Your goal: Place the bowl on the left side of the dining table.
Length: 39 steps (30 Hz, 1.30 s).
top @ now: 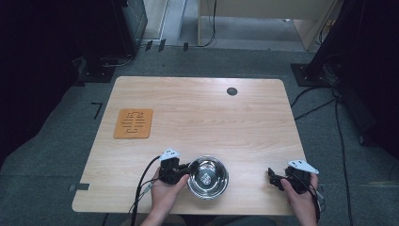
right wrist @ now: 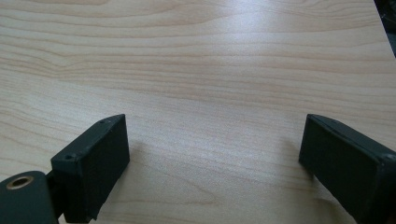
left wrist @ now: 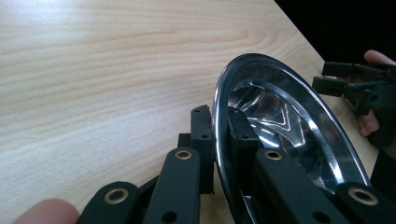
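Here the steel bowl (top: 208,176) sits near the front edge of the wooden surface (top: 202,117), its left rim pinched between the jaws of the left tongs (left wrist: 219,128), one jaw inside the bowl and one outside. The right tongs (top: 273,178) rest well apart to the right, jaws spread wide over bare wood. An orange mat (top: 133,123) lies far off at the left.

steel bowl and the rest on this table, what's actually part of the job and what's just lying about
In the job:
- steel bowl, near the front edge of the table
- left gripper, shut on the bowl's rim, one jaw inside and one outside

Lying about:
- orange mat, far left
- right gripper, open over bare wood, holding nothing
- dark round cap, at the back of the table
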Motion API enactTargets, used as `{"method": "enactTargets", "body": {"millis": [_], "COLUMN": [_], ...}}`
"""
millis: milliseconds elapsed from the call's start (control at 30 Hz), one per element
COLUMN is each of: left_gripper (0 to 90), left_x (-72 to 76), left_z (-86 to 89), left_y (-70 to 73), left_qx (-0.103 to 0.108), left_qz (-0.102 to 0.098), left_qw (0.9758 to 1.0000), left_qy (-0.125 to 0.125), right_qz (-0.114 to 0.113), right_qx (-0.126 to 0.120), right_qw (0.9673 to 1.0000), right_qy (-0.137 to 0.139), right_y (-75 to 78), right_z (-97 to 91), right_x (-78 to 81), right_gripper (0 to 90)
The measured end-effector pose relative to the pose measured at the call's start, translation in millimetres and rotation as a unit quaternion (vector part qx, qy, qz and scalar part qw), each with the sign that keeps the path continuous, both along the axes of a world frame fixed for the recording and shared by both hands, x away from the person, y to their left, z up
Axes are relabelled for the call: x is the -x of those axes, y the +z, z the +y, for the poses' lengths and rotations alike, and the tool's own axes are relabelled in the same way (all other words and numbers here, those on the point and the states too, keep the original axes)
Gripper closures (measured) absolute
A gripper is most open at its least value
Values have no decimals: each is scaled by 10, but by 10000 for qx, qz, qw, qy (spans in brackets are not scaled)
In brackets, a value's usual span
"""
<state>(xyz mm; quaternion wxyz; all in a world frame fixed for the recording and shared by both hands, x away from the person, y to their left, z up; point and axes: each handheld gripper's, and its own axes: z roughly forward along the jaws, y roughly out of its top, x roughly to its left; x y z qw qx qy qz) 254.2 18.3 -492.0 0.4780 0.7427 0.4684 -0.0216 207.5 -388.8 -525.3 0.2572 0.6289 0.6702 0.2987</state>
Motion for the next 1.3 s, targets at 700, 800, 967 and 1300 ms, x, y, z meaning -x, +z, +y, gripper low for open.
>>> {"method": "enactTargets", "body": {"millis": [700, 800, 967, 1300], "left_gripper": [847, 847, 848, 848], "left_x": [-154, -169, -196, -261], "left_z": [201, 219, 286, 468], "left_y": [87, 92, 101, 138], "left_qx": [143, 129, 129, 203], "left_qz": [-46, -59, -98, -142], "left_qw": [9996, 9996, 9994, 9981], "left_qy": [234, 261, 311, 556], "right_qz": [1, 1, 2, 0], "right_qx": [0, 0, -1, 0], "right_qw": [10000, 10000, 10000, 10000], "right_qy": [-1, 0, -1, 0], "right_y": [0, 0, 0, 0], "right_z": [0, 0, 0, 0], "right_x": [0, 0, 0, 0], "right_gripper": [77, 77, 78, 78]}}
